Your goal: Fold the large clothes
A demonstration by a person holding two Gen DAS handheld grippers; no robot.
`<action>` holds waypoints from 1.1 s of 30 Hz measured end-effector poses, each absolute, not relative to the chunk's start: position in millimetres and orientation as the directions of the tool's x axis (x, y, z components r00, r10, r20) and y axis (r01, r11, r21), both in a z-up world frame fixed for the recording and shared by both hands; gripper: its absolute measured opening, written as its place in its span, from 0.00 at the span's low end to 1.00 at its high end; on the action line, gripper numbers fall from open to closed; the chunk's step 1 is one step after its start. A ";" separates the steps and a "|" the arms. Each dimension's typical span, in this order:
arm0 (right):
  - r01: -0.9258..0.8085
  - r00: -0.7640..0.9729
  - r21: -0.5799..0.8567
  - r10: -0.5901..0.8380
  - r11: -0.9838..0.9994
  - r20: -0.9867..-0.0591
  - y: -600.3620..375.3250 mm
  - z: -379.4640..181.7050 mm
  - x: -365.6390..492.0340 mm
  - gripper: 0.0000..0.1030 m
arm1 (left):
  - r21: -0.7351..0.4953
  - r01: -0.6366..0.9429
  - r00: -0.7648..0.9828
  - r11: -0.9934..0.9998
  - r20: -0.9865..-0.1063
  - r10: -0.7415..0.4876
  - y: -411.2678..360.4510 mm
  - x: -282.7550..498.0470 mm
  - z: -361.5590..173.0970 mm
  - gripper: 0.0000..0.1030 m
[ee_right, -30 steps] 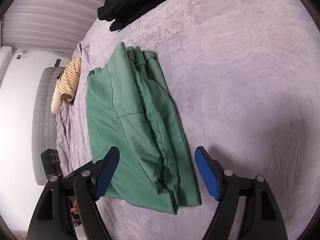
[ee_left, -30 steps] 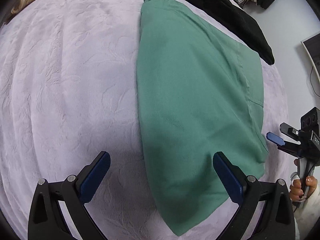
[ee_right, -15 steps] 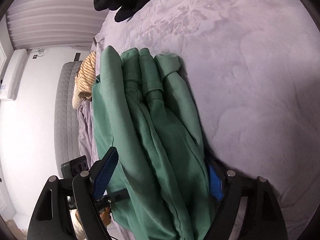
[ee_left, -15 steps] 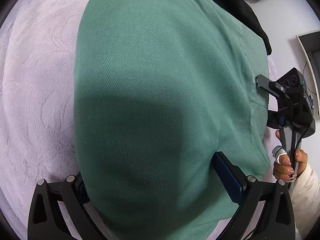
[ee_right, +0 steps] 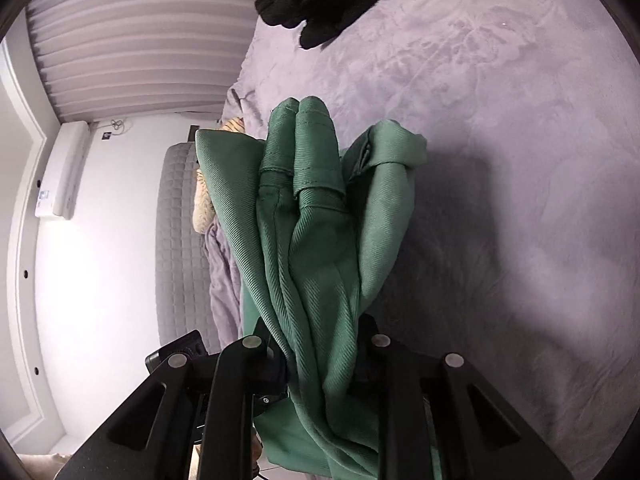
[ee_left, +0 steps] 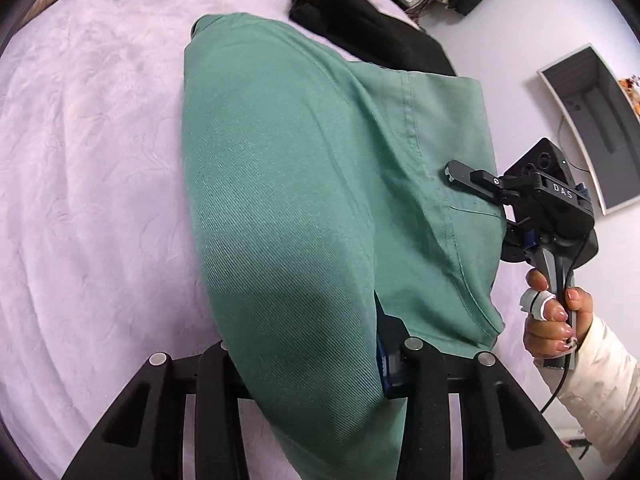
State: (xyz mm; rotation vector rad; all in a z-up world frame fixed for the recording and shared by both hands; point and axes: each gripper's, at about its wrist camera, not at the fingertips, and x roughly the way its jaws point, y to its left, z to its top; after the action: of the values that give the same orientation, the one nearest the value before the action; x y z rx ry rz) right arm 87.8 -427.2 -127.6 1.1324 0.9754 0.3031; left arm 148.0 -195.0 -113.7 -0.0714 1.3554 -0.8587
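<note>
— What differs from a second ago?
— Then both sets of jaws stood wide above the folded green garment (ee_left: pixel 288 208) lying flat on the bed (ee_left: pixel 92 168). Now the left gripper (ee_left: pixel 308 364) is closing its jaws with the near end of the cloth bunched between them, and the right gripper (ee_right: pixel 320 344) is closing on the stacked folds.
— Where is the garment?
— Its near end is lifted off the lilac blanket; the far end rests on it, beside the black clothing (ee_left: pixel 360 28).
— The person?
— A hand (ee_left: pixel 552 308) in a pale sleeve grips the right handle.
</note>
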 end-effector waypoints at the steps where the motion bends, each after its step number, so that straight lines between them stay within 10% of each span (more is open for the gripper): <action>1: 0.251 0.578 0.868 0.652 0.429 -0.490 -420.8 -122.9 82.5 0.21 | -0.515 0.502 -0.035 0.695 -0.815 -0.579 -187.1 145.2 -108.4 0.40; 13: 0.310 0.568 0.890 0.686 0.335 -0.455 -265.3 -149.9 -8.8 0.21 | -0.463 0.511 -0.136 0.724 -0.875 -0.464 -29.4 72.3 -105.6 0.44; 17: 0.461 0.470 0.799 0.658 0.385 -0.589 -221.9 -202.2 -33.1 0.24 | -0.350 0.478 -0.167 0.806 -0.937 -0.308 5.8 54.7 -154.7 0.55; 23: 0.526 0.471 0.669 0.475 0.525 -0.743 -223.3 -164.1 -67.3 0.47 | -0.380 0.466 -0.065 0.799 -0.915 -0.397 41.2 70.1 -115.3 0.76; 33: 0.520 0.420 0.634 0.474 0.573 -0.773 -197.7 -152.3 -82.4 0.47 | -0.250 0.461 0.025 0.852 -0.956 -0.294 61.6 66.5 -128.9 0.76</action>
State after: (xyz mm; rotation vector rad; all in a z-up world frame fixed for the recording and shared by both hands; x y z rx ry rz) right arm -82.4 -197.7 -152.3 1.0272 1.1965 -0.0360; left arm 66.5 61.6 -128.9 0.1431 1.4324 -0.5863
